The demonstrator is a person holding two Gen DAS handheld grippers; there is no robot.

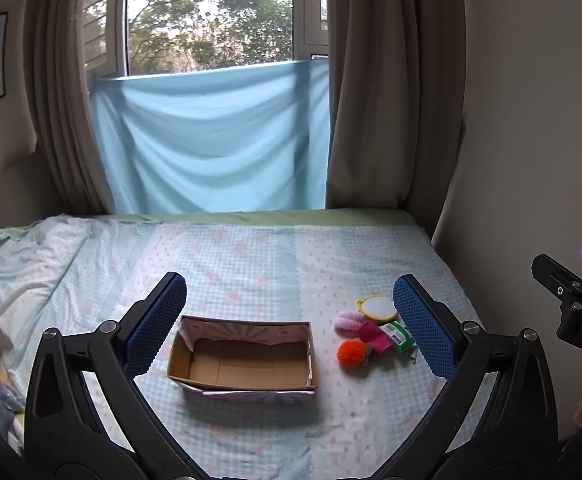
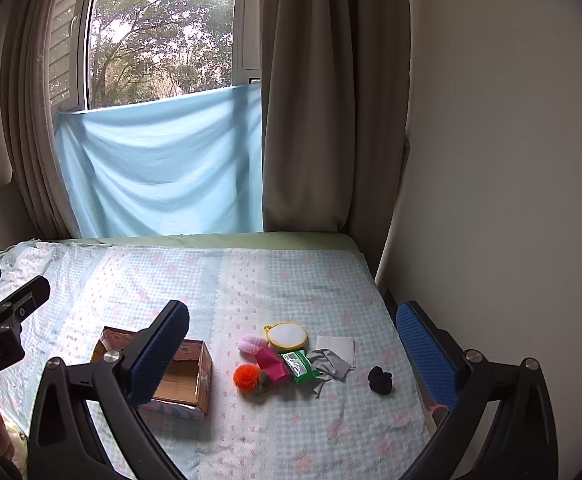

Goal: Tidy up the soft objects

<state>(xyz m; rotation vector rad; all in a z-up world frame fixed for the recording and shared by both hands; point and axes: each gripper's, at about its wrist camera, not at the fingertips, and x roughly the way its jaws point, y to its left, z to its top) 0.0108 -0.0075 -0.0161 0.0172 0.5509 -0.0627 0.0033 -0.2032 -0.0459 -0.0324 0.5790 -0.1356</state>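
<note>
- Above the near edge of the bed (image 1: 251,248), the left gripper (image 1: 291,324) hangs with its blue fingers (image 1: 157,320) spread wide, holding nothing; the right gripper (image 2: 295,352) hangs the same way, wide apart and empty.
- Between the left fingers lies the box (image 1: 247,360), an open cardboard tray with patterned sides and a bare brown floor, near the middle of the bed toward its near edge.
- Just right of the box, toward the bed's right edge, the soft things lie in a loose heap: an orange pompom (image 2: 246,376), a pink knitted piece (image 2: 251,345), a magenta cloth (image 2: 273,364), a round yellow-rimmed pad (image 2: 286,335), a green packet (image 2: 301,366), a grey rag (image 2: 329,364) and a white sheet (image 2: 337,346).
- A small black bundle (image 2: 380,380) sits apart, nearest the right edge.
- The step looks like a first pick: I would bring the right gripper down on an outlying piece, pinch its bulk rather than a loose corner, and lift clear before carrying it over the box.
- The heap's pieces touch, so a careless grab may drag a neighbour.
</note>
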